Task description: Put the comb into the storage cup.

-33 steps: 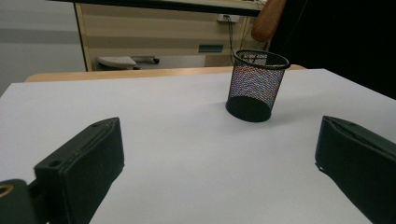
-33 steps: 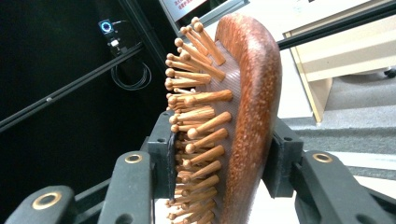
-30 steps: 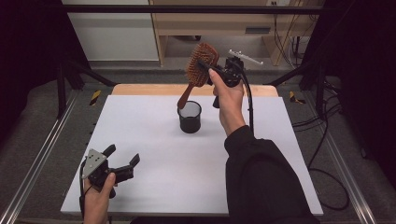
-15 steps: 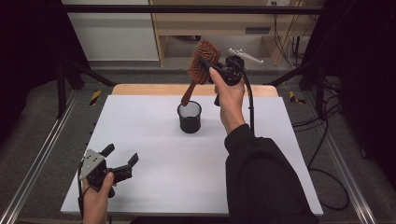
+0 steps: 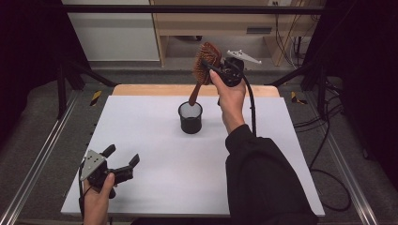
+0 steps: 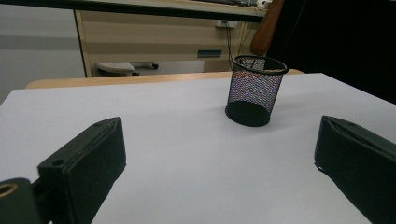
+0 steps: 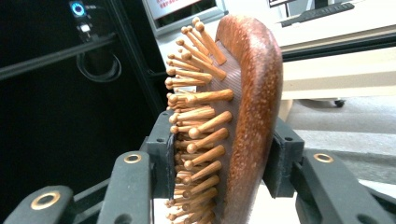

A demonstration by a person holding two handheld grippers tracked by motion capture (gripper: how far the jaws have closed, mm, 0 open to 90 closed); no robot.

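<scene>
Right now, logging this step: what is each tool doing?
Left tool: open, empty, low over the table.
Right tool: shut on the hairbrush.

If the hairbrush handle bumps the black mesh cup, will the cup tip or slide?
The mesh cup looks light: thin wire mesh, apparently empty. It stands taller than its base on the smooth white table, so a bump near the rim would probably tip it.

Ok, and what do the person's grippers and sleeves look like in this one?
Both grippers are black. The left gripper has a grey three-cornered plate on top and two blocky jaws with flat pads. The right gripper carries the same grey plate, brass-coloured rivets on its jaw arms, and a thick black cable trailing down. The right arm wears a black sleeve.
</scene>
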